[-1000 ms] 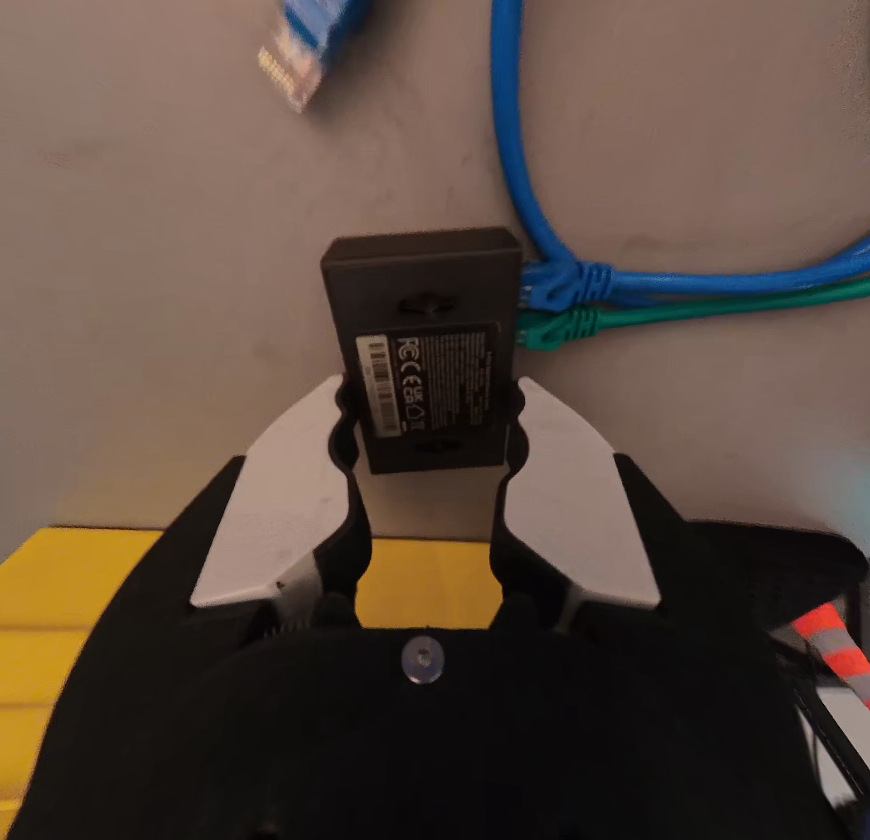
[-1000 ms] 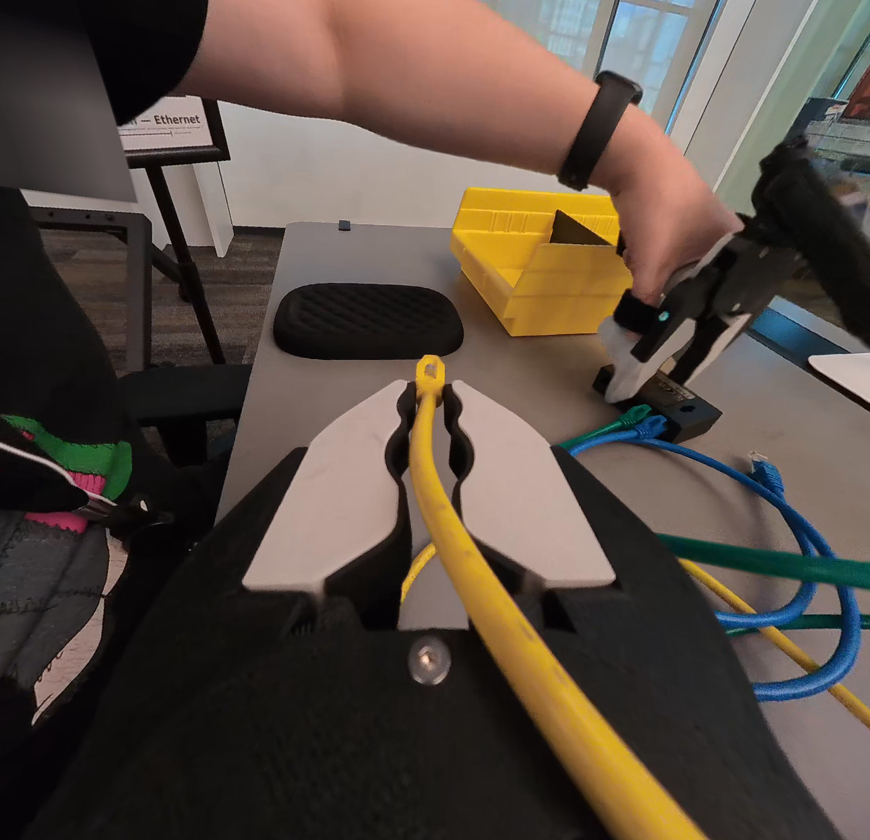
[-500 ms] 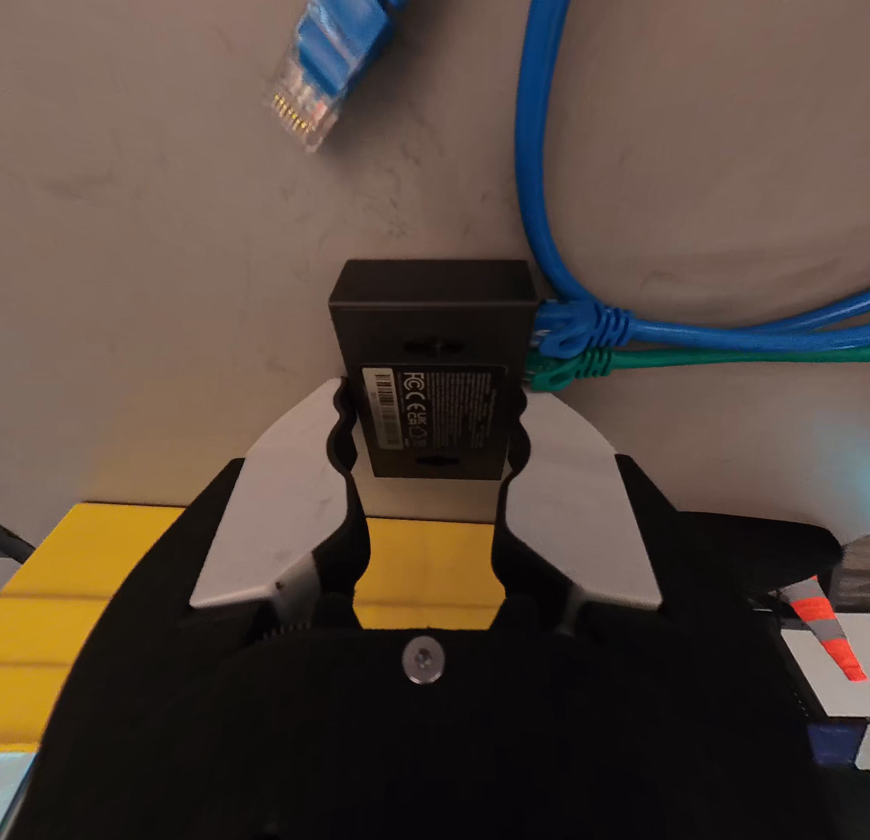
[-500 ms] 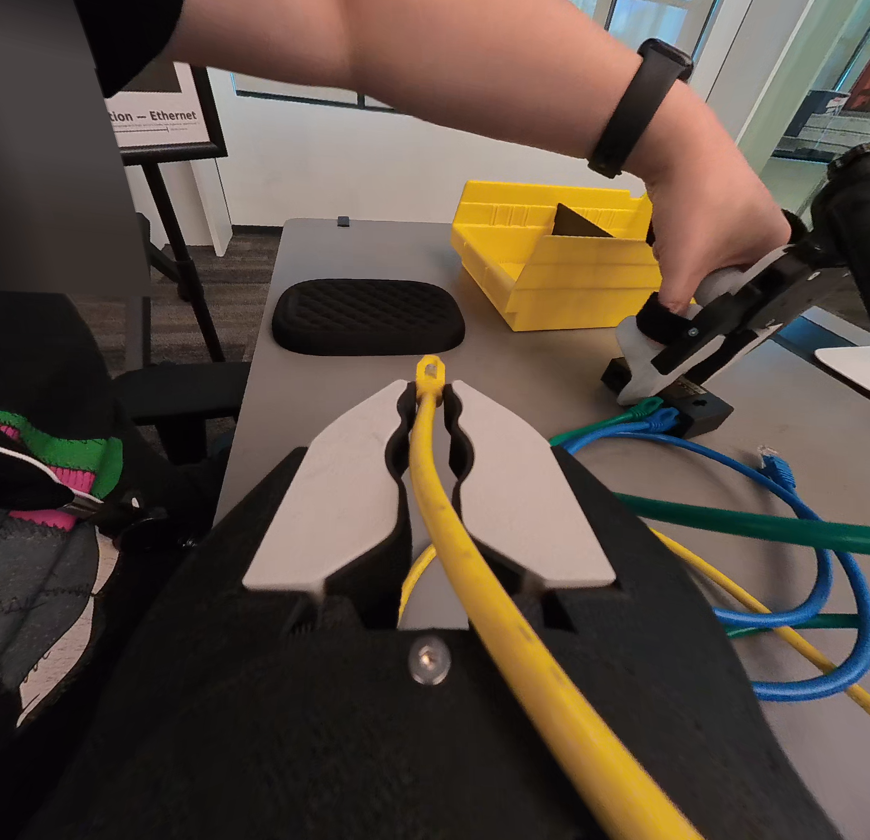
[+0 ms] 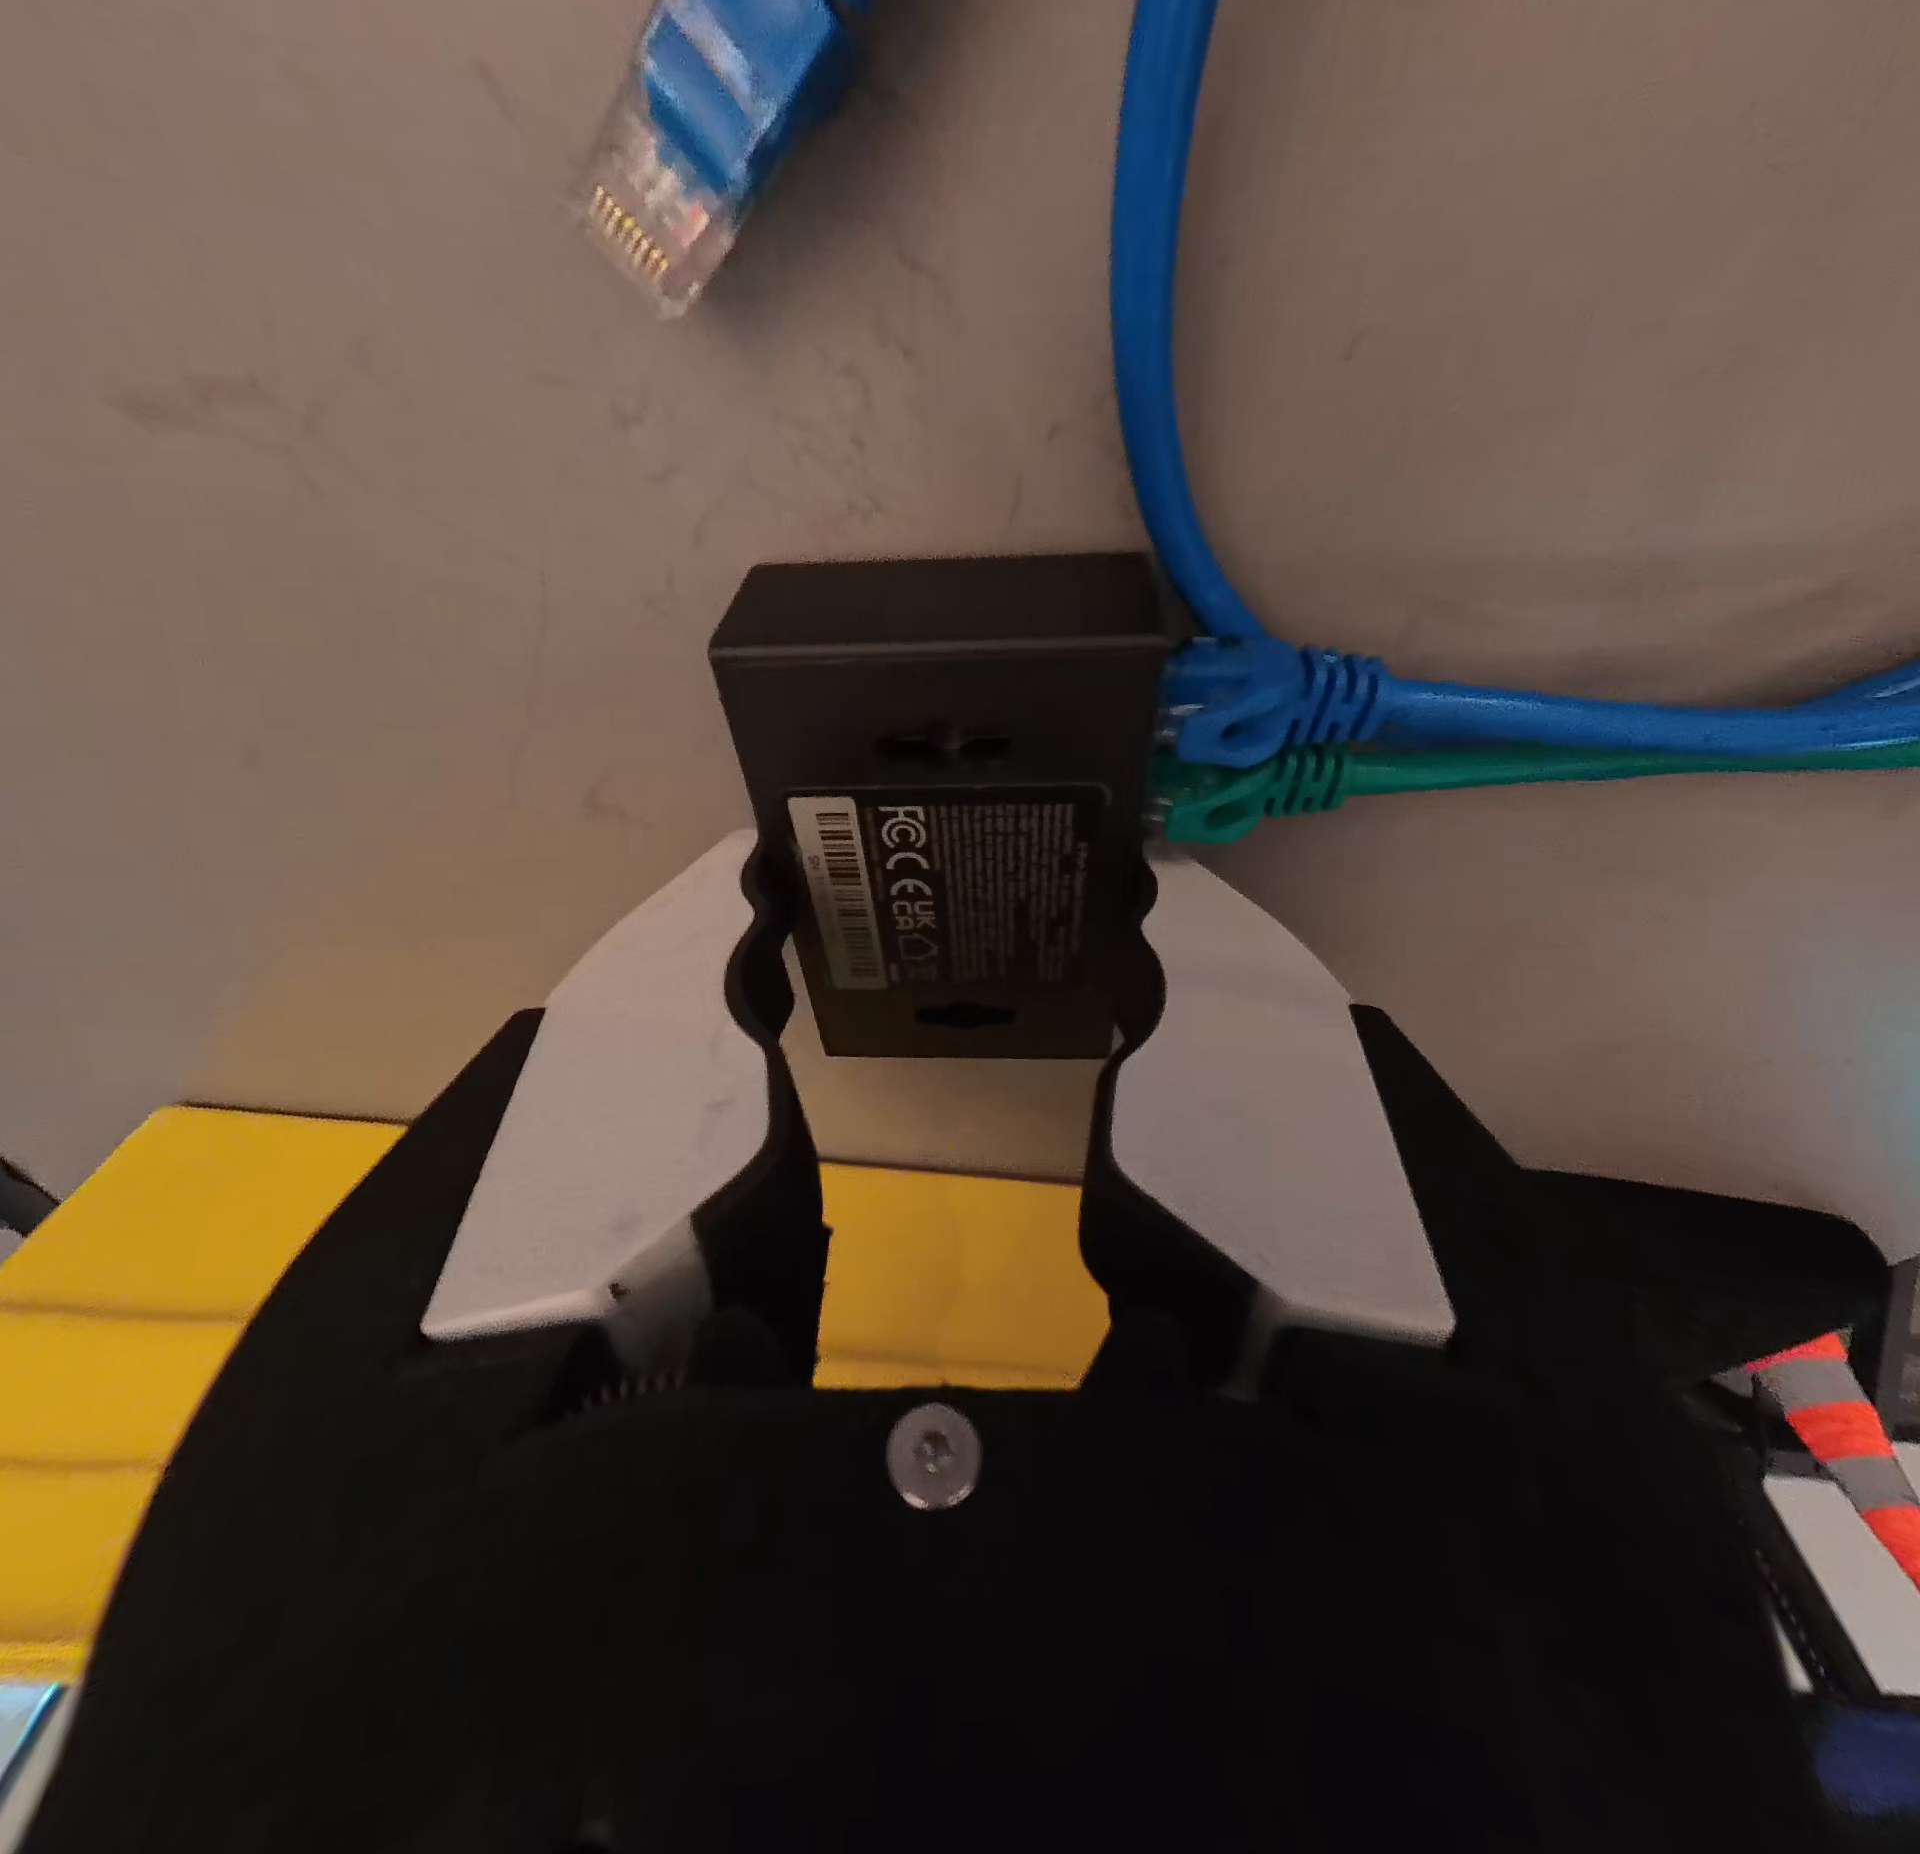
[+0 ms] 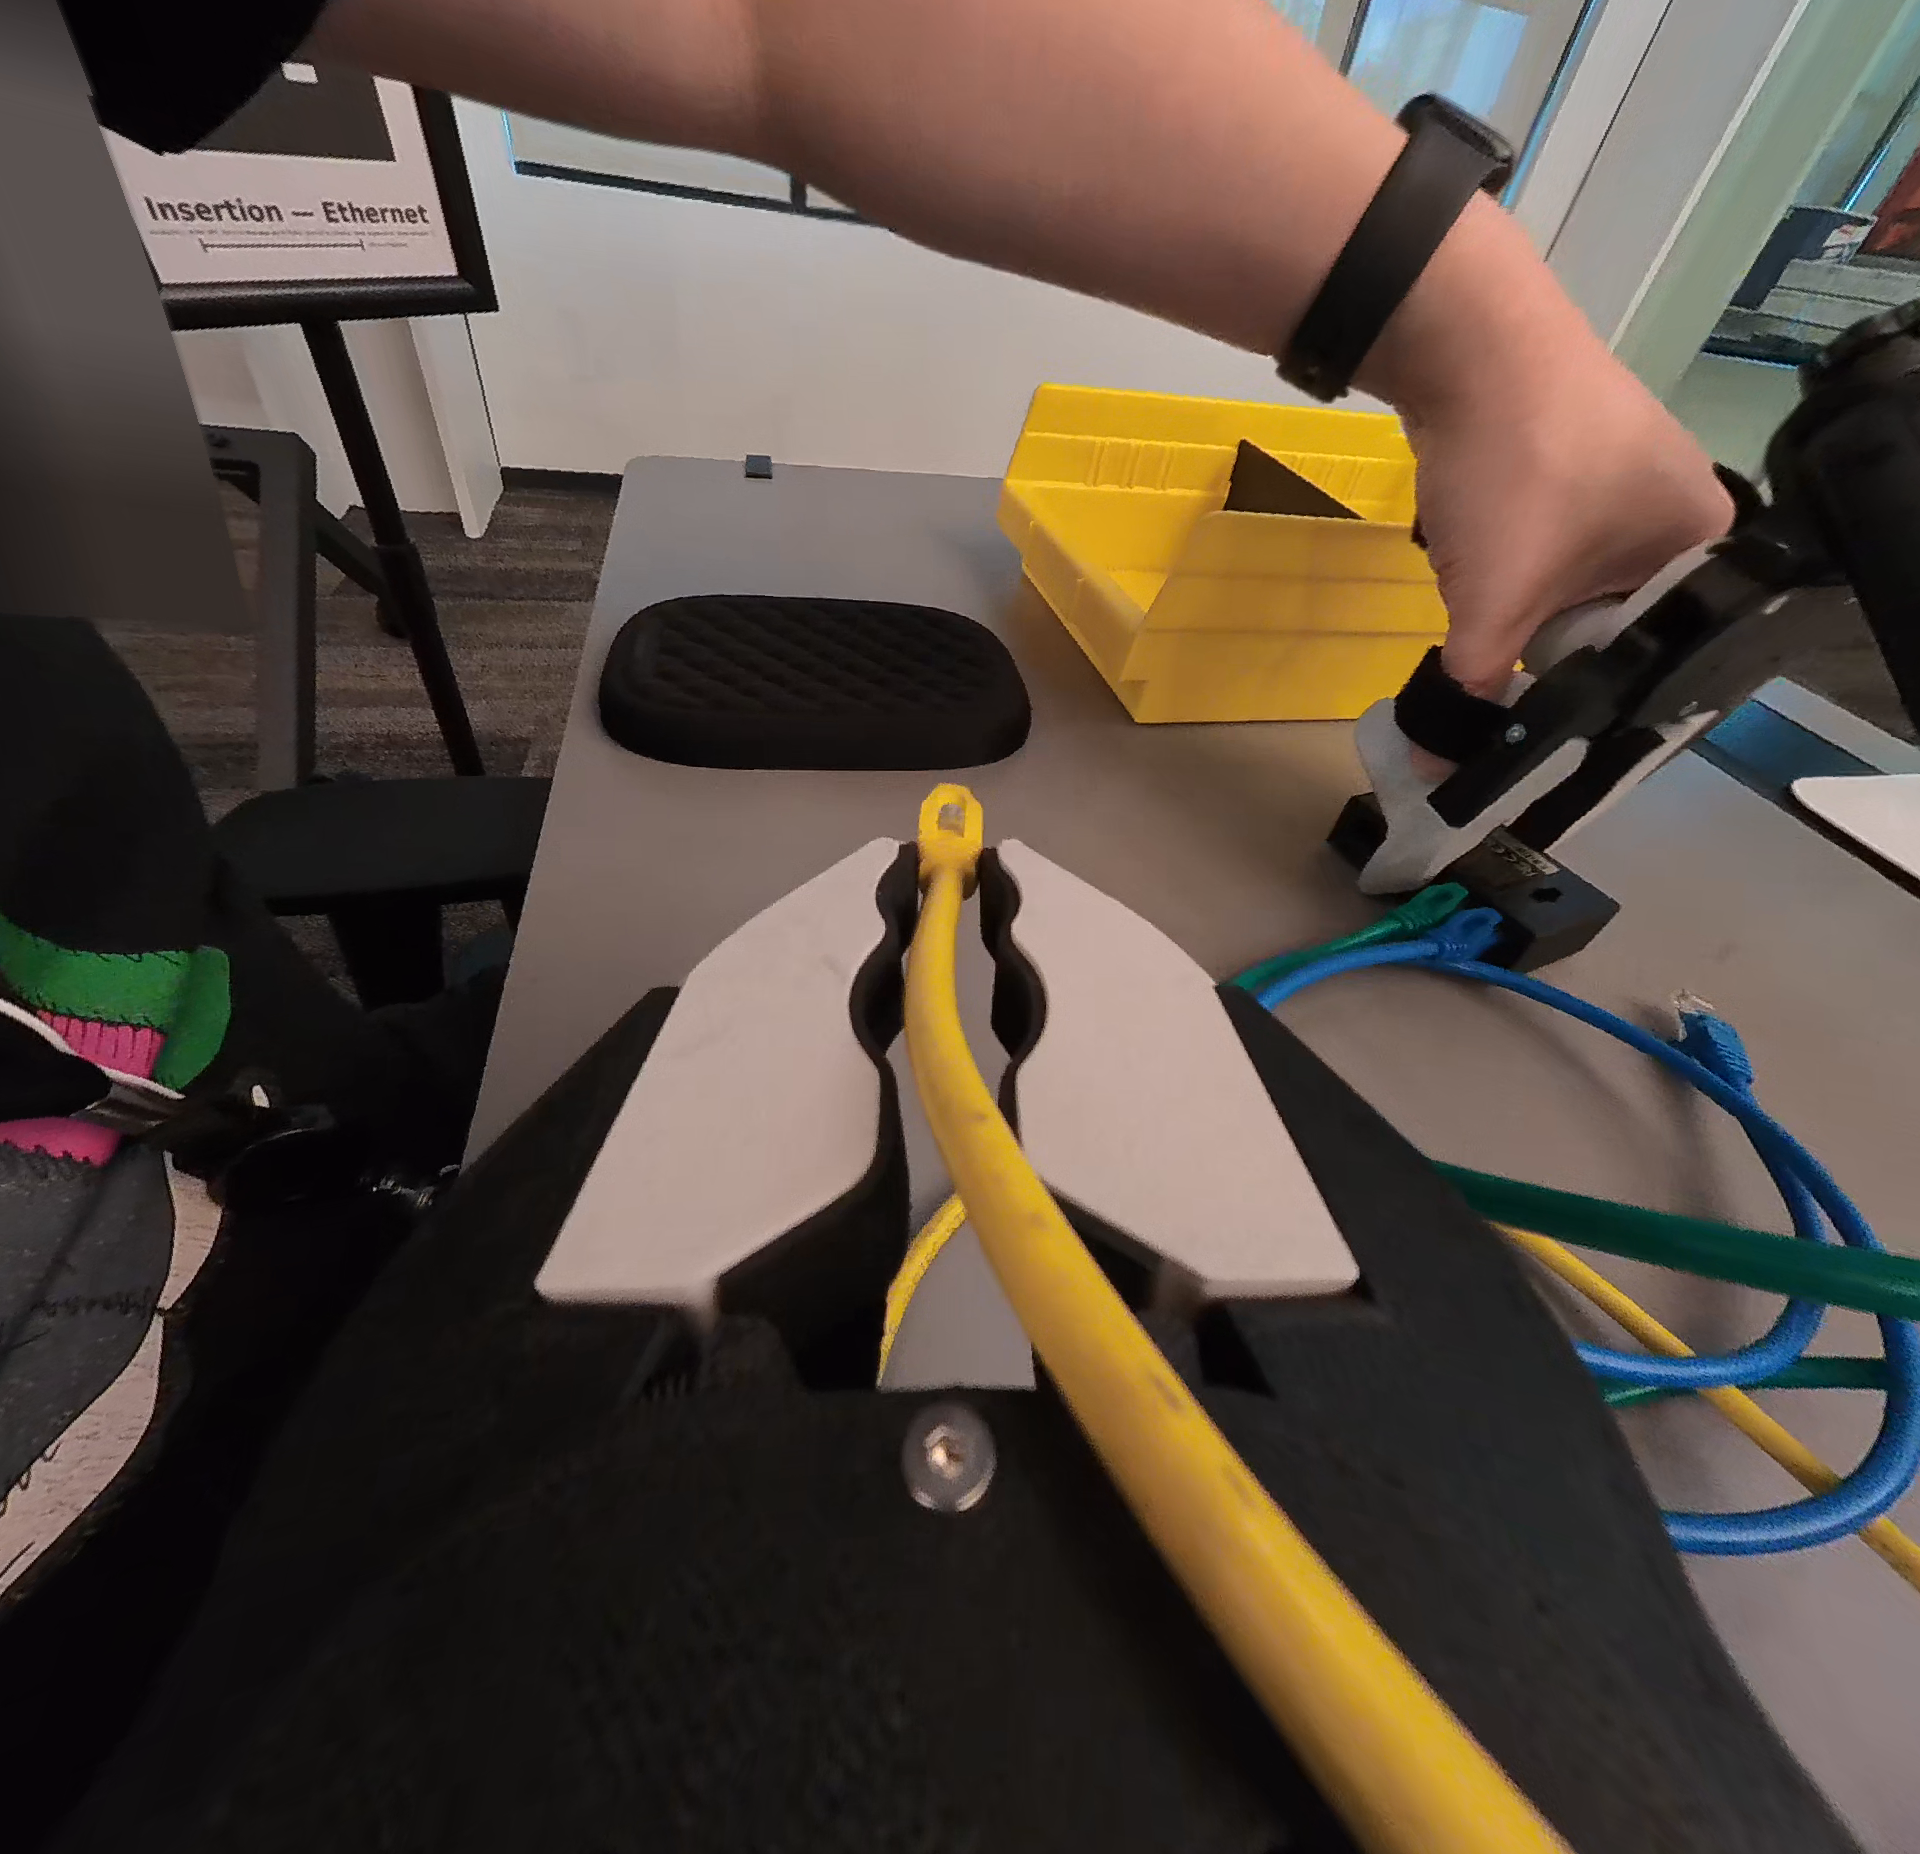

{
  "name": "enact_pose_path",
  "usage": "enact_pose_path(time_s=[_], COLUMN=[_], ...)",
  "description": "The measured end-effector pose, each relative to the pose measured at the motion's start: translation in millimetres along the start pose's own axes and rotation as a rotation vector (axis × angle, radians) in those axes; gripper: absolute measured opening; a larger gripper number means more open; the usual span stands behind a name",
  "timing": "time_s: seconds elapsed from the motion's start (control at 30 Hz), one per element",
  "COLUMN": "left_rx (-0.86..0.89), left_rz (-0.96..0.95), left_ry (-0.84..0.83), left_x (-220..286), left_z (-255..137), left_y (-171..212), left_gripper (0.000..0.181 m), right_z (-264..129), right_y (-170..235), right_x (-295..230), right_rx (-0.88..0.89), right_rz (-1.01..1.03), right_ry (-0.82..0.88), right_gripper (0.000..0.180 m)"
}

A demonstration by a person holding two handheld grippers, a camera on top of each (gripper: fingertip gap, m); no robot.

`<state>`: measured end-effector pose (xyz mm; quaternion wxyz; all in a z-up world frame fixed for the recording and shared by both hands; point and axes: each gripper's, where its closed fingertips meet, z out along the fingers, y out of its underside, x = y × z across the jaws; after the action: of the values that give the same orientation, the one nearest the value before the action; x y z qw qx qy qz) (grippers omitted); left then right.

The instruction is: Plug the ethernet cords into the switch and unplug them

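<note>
The left tool (image 5: 945,931) is clamped on the one black switch (image 5: 940,765), which lies on the grey desk (image 5: 312,557). Two cords are plugged into the switch's side to the tool's right: one blue cord (image 5: 1558,708) and one green cord (image 5: 1558,770). A loose blue plug (image 5: 696,131) lies ahead. The right tool (image 6: 948,874) is closed on the one yellow cord (image 6: 940,973), its plug just past the tips. Only the right wrist view shows the yellow bin (image 6: 1226,568), black pad (image 6: 810,677) and the person's arm (image 6: 1039,111).
</note>
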<state>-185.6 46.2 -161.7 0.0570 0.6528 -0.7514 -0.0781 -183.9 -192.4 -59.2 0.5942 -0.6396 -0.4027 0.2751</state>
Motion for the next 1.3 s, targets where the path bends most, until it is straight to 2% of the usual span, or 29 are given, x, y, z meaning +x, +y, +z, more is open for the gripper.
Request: enact_pose_path(time_s=[0.13,0.2,0.3,0.4,0.43,0.47,0.6,0.7,0.97,1.17,1.23,1.3], left_rx=[0.068,0.025,0.009,-0.007,-0.017,-0.021,0.0,-0.11,-0.095,0.058,0.141,0.239], left_rz=[-0.011,0.011,0.03,0.037,0.02,-0.001,0.002,0.001,-0.006,0.021,0.067,0.148], left_ry=[0.007,0.016,0.086,0.14,0.171,0.203,0.282,0.347,0.337,0.32,0.234,0.053], left_x=[0,0,4,7,10,14,30,54,109,157,156,137], left_z=[0,0,-3,-3,-2,-2,-4,-3,-2,-1,-4,-13], left_y=[-1,8,14,21,24,26,34,54,61,67,66,62], left_gripper=[0.06,0.077,0.081,0.08,0.07,0.069,0.074,0.078,0.079,0.078,0.08,0.083], right_z=[1,2,2,1,0,0,0,-1,-7,-17,-21,-24], right_y=[1,2,4,4,4,4,3,2,-8,-12,-15,-19], right_x=[0,-1,0,1,1,2,2,1,-8,-9,-10,-11], right_rx=[-0.011,-0.019,-0.026,-0.025,-0.023,-0.021,-0.02,-0.016,0.035,0.06,0.081,0.108], right_rz=[-0.011,-0.015,-0.023,-0.023,-0.023,-0.023,-0.027,-0.029,-0.086,-0.084,-0.083,-0.086], right_ry=[0.001,0.001,0.008,0.013,0.015,0.016,0.014,0.015,-0.013,-0.019,-0.022,-0.03], right_gripper=[0.012,0.012,0.012,0.012,0.012,0.012,0.012,0.012,0.012,0.012,0.012,0.012])
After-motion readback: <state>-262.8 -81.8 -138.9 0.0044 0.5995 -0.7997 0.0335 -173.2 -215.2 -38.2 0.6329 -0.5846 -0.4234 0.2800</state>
